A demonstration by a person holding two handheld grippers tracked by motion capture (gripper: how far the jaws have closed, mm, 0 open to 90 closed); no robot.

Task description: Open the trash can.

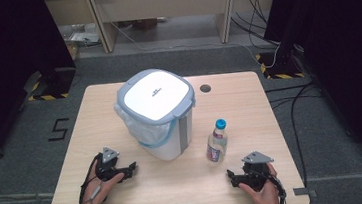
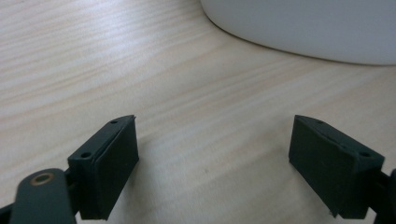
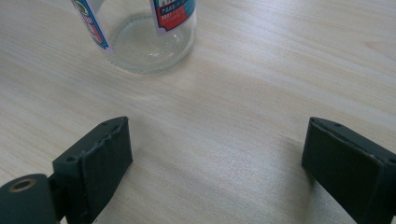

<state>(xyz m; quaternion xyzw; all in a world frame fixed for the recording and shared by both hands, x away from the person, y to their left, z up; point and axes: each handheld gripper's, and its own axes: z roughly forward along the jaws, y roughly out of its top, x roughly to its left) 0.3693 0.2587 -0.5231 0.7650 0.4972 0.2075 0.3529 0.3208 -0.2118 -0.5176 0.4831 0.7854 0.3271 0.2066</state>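
A white bin (image 1: 159, 113) with a grey-rimmed lid and a plastic liner stands in the middle of the wooden table (image 1: 95, 115). To its right stands a clear bottle (image 1: 216, 141) with a blue cap and a coloured label. My left gripper (image 1: 131, 168) rests low on the table, left of the bin, jaws open with bare wood between them; the bin's white base (image 2: 299, 28) curves ahead of them. My right gripper (image 1: 231, 176) rests near the front right, jaws open and empty, the bottle's base (image 3: 144, 39) a short way ahead and to the left.
A round cable hole (image 1: 205, 88) lies in the table behind the bottle. Desk legs, cables and black curtains stand beyond the table's far edge. A "5" mark (image 1: 58, 129) is on the floor at the left.
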